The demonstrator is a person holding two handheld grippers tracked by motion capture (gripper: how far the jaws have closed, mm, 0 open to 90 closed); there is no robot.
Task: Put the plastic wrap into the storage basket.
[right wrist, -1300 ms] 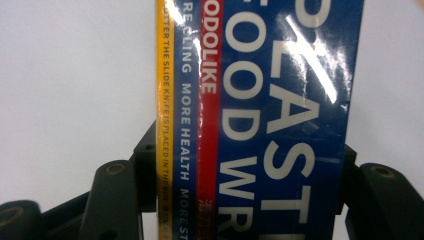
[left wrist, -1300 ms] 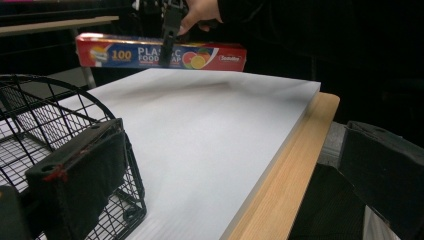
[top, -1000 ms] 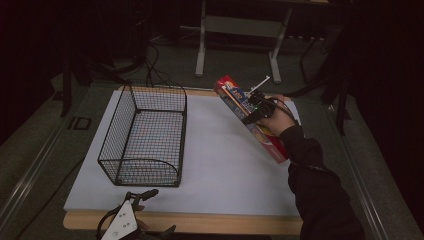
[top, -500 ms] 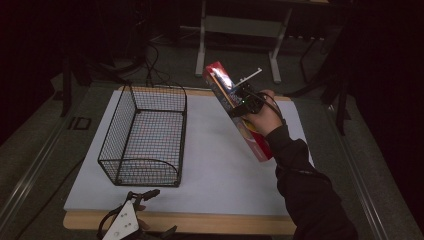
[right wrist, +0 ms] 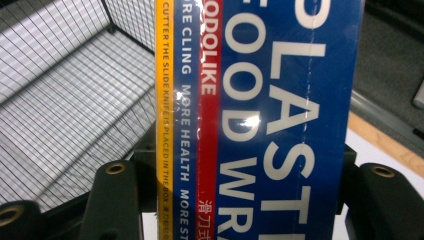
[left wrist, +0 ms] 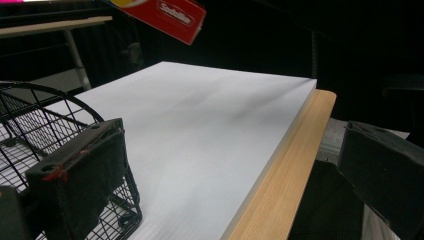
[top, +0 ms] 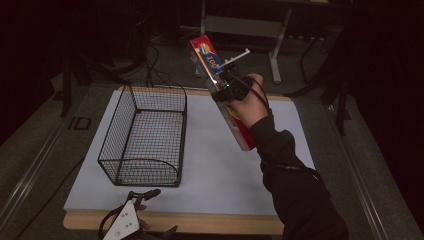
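A long red and blue box of plastic food wrap hangs tilted in the air over the table's far middle, its upper end toward the back. My right gripper is shut on the box near its middle; the box stands between the two jaws in the right gripper view. A black wire basket stands on the left of the white mat and also lies behind the box. My left gripper is open at the table's front edge, beside the basket's near corner, with nothing between its jaws.
The white mat covers a table with a wooden front edge. One red end of the box shows at the top of the left gripper view. A metal table frame stands on the floor beyond.
My right gripper has lifted the box up and to the left, toward the basket, and the box now stands steeper. The left gripper has stayed in place.
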